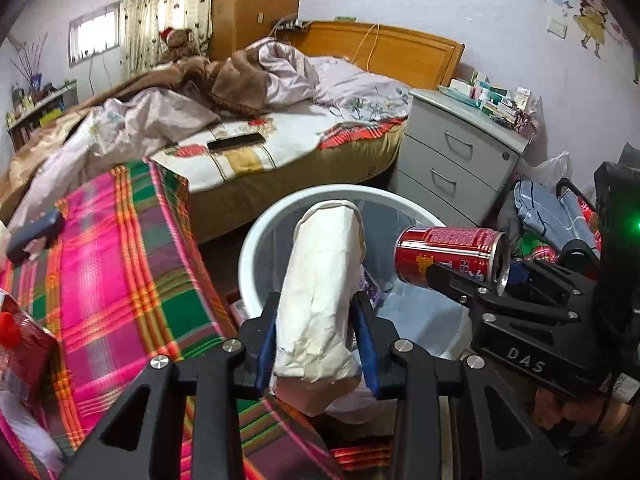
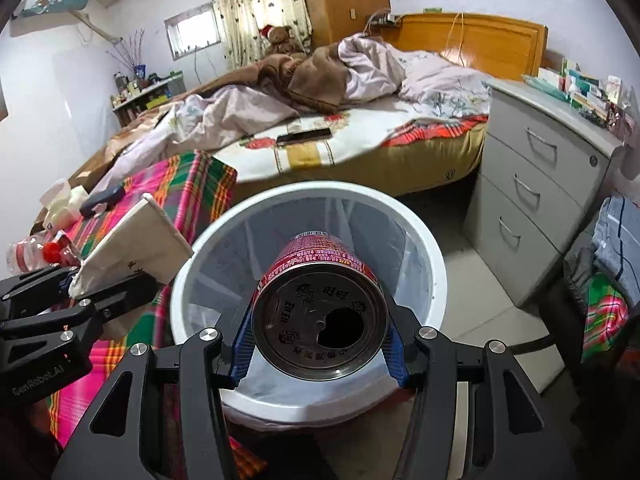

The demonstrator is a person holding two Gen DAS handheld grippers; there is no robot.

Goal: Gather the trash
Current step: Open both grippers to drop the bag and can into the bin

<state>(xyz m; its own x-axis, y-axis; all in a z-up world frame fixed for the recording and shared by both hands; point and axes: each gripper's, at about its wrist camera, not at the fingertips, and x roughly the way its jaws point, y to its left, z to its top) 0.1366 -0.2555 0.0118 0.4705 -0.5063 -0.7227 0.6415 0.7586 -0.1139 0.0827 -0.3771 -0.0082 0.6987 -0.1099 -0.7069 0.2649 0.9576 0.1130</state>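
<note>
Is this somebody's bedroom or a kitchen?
Most likely a bedroom. There is an unmade bed with a wooden headboard, a teddy bear by the curtains, and a grey bedside drawer cabinet. Both claws hold trash over a white bin.

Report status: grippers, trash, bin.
Left gripper shut on crumpled white paper bag. Right gripper shut on red drink can. Both over white round bin; nothing blocking.

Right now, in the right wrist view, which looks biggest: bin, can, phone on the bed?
1. White bin
2. Red can, though its nearness to the camera inflates it
3. Phone, far off
</note>
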